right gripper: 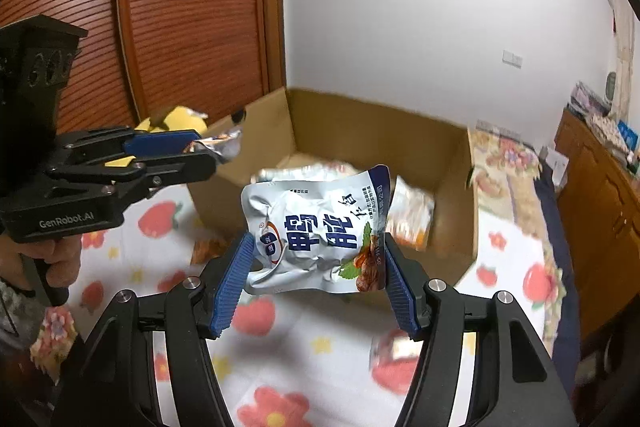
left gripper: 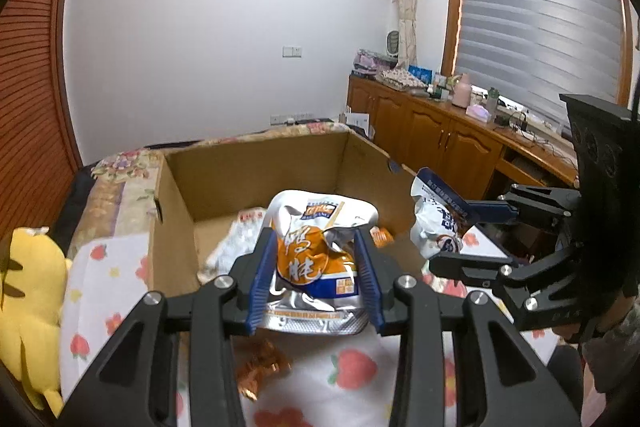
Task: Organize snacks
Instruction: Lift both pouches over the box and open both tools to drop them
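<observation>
Nearest the left wrist camera, the left gripper (left gripper: pixel 316 247) is clamped on an orange snack packet (left gripper: pixel 316 259), its blue pads (left gripper: pixel 264 267) pressing the crumpled foil from both sides so the packet hangs clear above the strawberry-print sheet (left gripper: pixel 352 371). In the right wrist view the right gripper (right gripper: pixel 316 255) squeezes a silver-blue snack packet (right gripper: pixel 316 227) across its width, the fingers set wider to match, and this packet also hangs clear of the sheet. A small copper-coloured wrapper (left gripper: pixel 260 367) lies loose on the sheet just below the left gripper.

Just beyond both packets stands the open cardboard box (left gripper: pixel 256 163), with a few snack packs (right gripper: pixel 412 215) already lying on its floor. The near wall of the box is the thing to clear. Both packets look high enough, so the sensible course is to carry them forward over that rim, keep the two grippers well apart so the bags do not brush, and let go only once each is above a bare stretch of box floor. The foil is slippery and puffed; the grip should stay steady until then.

Further left a yellow plush toy (left gripper: pixel 28 287) sits beside the box, and a wooden cabinet (left gripper: pixel 440 131) runs along the far right.
</observation>
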The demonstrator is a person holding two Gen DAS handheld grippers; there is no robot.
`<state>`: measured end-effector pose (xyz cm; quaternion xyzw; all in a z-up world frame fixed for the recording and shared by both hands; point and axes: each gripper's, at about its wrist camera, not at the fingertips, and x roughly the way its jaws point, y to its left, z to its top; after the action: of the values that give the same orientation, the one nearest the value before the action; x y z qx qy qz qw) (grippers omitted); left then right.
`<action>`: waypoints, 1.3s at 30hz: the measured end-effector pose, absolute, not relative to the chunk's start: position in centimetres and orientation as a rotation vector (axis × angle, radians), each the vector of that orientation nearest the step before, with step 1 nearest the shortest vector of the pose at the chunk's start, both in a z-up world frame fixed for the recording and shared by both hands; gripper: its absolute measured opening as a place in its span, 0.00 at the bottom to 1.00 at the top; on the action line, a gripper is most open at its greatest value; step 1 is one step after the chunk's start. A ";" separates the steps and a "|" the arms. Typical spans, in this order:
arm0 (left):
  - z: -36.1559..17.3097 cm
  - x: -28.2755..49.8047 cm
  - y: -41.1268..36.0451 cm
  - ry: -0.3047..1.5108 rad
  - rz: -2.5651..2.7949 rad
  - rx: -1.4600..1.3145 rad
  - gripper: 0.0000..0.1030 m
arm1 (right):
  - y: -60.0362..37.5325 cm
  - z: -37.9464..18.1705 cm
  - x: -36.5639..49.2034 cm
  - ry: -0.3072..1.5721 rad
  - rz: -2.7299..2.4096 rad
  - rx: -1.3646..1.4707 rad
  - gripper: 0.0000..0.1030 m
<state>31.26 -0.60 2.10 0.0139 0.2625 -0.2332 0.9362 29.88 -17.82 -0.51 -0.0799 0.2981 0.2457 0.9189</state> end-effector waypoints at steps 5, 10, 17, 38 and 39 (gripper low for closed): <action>3.5 33.9 -0.1 0.510 -0.443 0.036 0.36 | -17.2 0.7 31.7 0.567 0.517 -0.166 0.63; 3.8 36.9 0.6 0.506 -0.416 0.041 0.36 | -17.0 1.3 33.6 0.538 0.521 -0.169 0.63; 2.6 40.7 0.7 0.550 -0.400 0.031 0.36 | -16.4 0.2 37.5 0.534 0.530 -0.153 0.63; -0.9 42.5 -2.5 0.630 -0.385 0.099 0.27 | -17.3 -4.5 40.9 0.595 0.528 -0.099 0.64; -1.1 42.4 -2.4 0.632 -0.381 0.097 0.28 | -17.3 -4.6 41.0 0.599 0.528 -0.101 0.64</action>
<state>42.43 -2.36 -1.05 0.0476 0.3087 -0.1863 0.9315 41.00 -17.28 -4.57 -0.0489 0.2917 0.2567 0.9201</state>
